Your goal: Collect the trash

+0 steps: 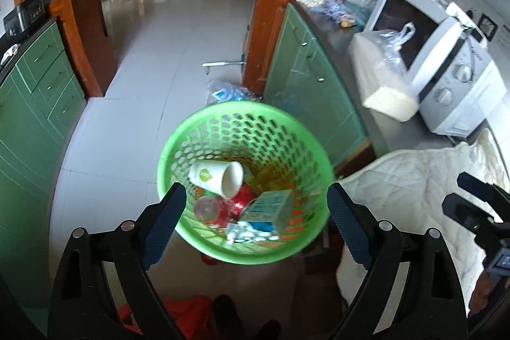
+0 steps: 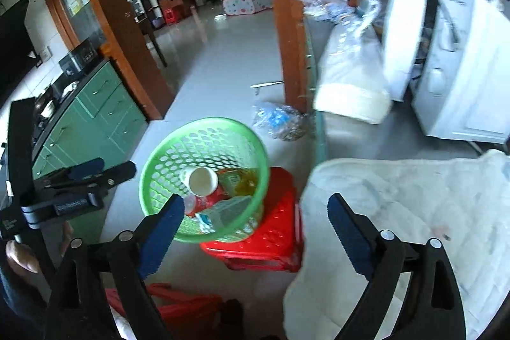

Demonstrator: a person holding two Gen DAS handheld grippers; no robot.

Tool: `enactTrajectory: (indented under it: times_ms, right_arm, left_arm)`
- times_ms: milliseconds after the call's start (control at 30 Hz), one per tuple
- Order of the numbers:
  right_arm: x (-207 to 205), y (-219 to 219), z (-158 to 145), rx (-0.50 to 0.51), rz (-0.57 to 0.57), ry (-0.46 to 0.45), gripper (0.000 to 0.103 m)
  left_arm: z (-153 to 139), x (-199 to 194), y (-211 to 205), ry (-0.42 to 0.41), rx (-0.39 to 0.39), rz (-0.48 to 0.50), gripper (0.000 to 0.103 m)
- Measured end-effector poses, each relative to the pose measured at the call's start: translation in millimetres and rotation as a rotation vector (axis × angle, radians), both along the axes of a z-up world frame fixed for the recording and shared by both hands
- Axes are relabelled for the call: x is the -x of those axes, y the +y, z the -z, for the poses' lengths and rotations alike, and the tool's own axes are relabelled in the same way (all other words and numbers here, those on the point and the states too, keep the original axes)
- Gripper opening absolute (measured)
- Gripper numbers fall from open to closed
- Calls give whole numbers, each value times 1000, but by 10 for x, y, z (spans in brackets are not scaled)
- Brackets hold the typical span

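A green perforated basket (image 1: 287, 129) holds trash: a white paper cup (image 1: 220, 177), a blue-white carton (image 1: 271, 209), a red can (image 1: 242, 196) and crumpled wrappers. My left gripper (image 1: 255, 206) is open and empty right above the basket. In the right wrist view the basket (image 2: 204, 133) stands on a red plastic stool (image 2: 274, 231). My right gripper (image 2: 255, 222) is open and empty, above the basket's right side and the stool. The left gripper also shows in the right wrist view (image 2: 89, 171).
A white cloth (image 2: 414, 212) covers the counter at right. A white microwave (image 1: 446, 66) and a bagged pale block (image 1: 382, 78) stand behind it. Green cabinets (image 1: 38, 91) line both sides. A crumpled plastic bag (image 2: 280, 120) lies on the tiled floor.
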State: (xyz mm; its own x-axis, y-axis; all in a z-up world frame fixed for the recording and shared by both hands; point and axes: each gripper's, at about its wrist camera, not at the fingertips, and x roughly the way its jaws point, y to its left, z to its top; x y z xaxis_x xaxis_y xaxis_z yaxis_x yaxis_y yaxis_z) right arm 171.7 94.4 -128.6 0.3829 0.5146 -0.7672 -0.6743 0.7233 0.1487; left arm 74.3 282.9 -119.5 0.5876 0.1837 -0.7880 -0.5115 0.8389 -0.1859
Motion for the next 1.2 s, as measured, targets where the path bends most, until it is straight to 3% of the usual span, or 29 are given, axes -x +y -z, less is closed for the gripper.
enactTrajectory:
  times_ms: [667,1200]
  right_arm:
    - [346,-1242,-371,-27,238,-110,92]
    - [637,-1986,-593,-98,383,-144,92]
  left_arm:
    - [-698,181,-1034,-118,-169,174,98]
    - [-949,336,-1558,-183,-201,261,98]
